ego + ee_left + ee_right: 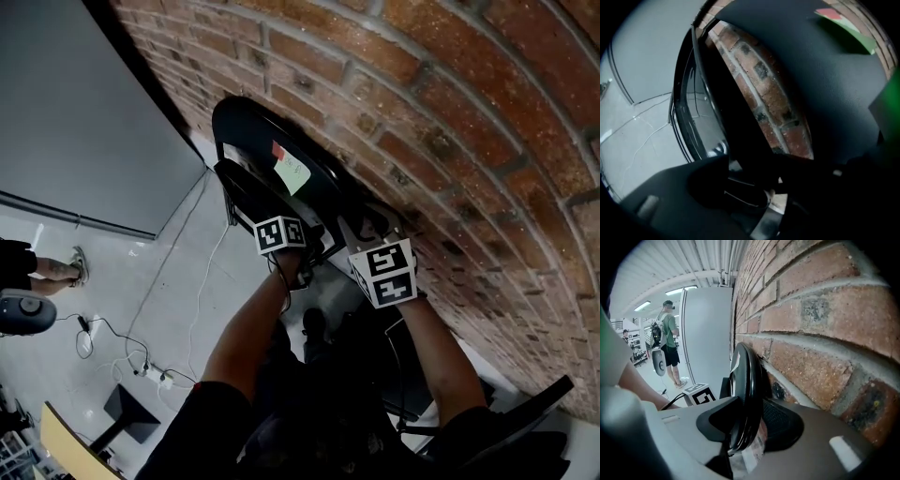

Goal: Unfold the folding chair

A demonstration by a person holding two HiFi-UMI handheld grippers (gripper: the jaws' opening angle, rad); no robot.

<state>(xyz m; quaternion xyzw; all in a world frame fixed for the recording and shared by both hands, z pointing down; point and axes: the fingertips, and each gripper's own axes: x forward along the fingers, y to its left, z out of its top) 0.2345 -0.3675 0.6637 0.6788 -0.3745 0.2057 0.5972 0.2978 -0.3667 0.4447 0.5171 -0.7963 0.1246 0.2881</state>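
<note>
The black folding chair (248,127) leans folded against the brick wall (450,141), with a red and green sticker (292,167) on its panel. My left gripper (300,255) is at the chair's lower left edge. In the left gripper view a black edge of the chair (740,140) fills the gap between the dark jaws of my left gripper (750,183), which look closed on it. My right gripper (361,230) holds the chair's right side. In the right gripper view my right gripper (745,427) is shut on the chair's rounded black rim (746,376).
A grey panel (75,112) stands to the left of the chair. Cables (141,356) run over the pale floor. A person (669,341) stands further off, their feet at the left edge (56,270). A yellow board (66,445) lies at the lower left.
</note>
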